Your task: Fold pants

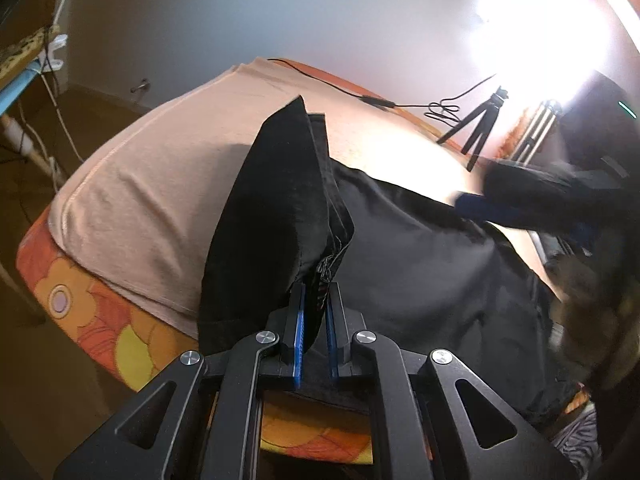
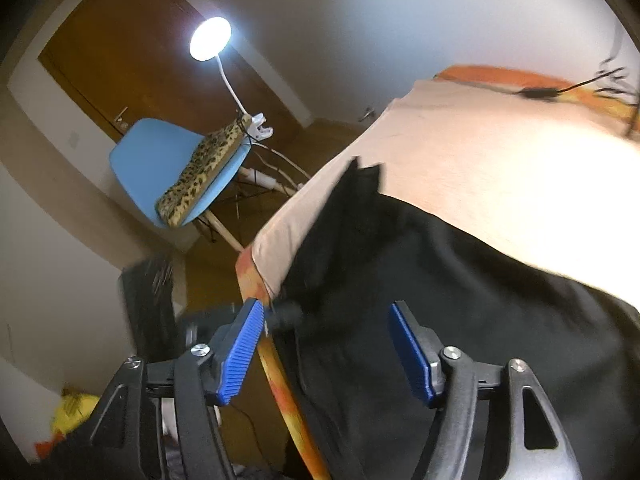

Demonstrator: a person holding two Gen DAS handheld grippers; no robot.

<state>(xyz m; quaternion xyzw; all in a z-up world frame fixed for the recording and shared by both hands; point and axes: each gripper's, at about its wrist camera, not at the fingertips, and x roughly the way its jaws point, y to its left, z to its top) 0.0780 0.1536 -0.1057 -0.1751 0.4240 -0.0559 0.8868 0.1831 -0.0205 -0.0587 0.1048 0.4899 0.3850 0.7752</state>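
Black pants [image 1: 420, 264] lie spread on a bed with a tan sheet [image 1: 160, 184]. My left gripper [image 1: 316, 316] is shut on a bunch of the pants' fabric, and a tall fold [image 1: 272, 200] stands up from its blue pads. In the left wrist view my right gripper [image 1: 472, 204] shows as a blurred dark shape over the pants' far right side. In the right wrist view the right gripper [image 2: 326, 332] is open, its blue pads [image 2: 240, 348] wide apart above the pants [image 2: 460, 300] at the bed's edge. Nothing is pressed between them.
The mattress has an orange flowered side [image 1: 100, 320]. A black cable [image 1: 376, 102] and a small tripod [image 1: 480, 128] rest at the bed's far side under a glaring lamp. A blue chair [image 2: 160, 164] with a spotted cushion and a clip lamp [image 2: 210, 38] stands beside the bed.
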